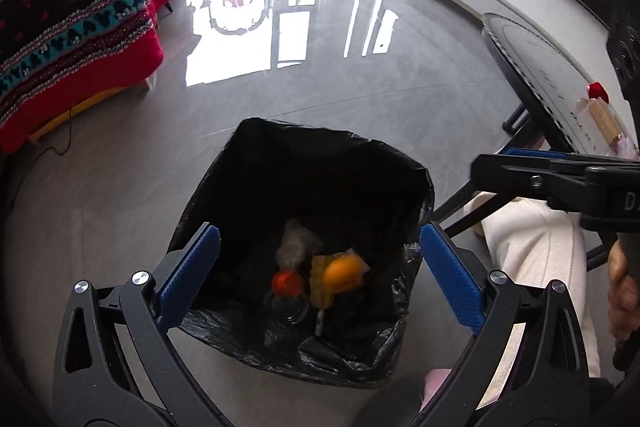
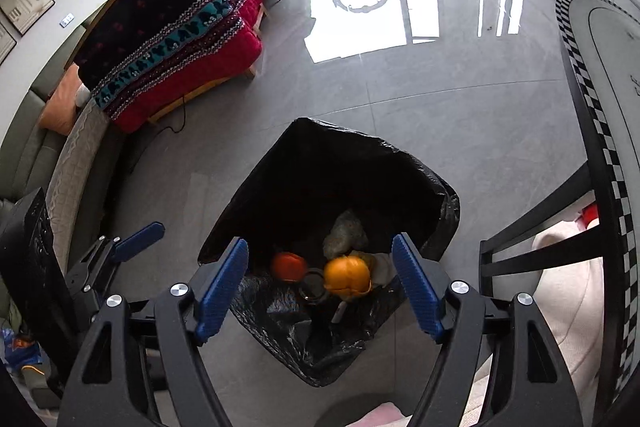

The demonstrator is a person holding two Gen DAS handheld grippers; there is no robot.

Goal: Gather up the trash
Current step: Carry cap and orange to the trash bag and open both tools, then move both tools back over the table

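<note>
A bin lined with a black bag (image 1: 256,155) stands on the grey floor, seen from above in both views. At its bottom lie an orange peel (image 1: 340,277), a red cap (image 1: 287,283) and a crumpled grey wrapper (image 1: 296,243). My left gripper (image 1: 320,269) hangs open over the bin's near rim, with nothing between its blue pads. My right gripper (image 2: 320,281) is open too and empty, above the same bin (image 2: 320,147), peel (image 2: 346,273) and cap (image 2: 288,265). In the left wrist view the right gripper (image 1: 494,167) shows side-on at the right.
A round table with a chequered rim (image 2: 600,155) stands right of the bin, a red item and a packet (image 1: 600,107) on it. A person's leg in pale trousers (image 1: 532,251) is close by. A sofa under a red and navy blanket (image 2: 172,39) sits left; toys lie far back.
</note>
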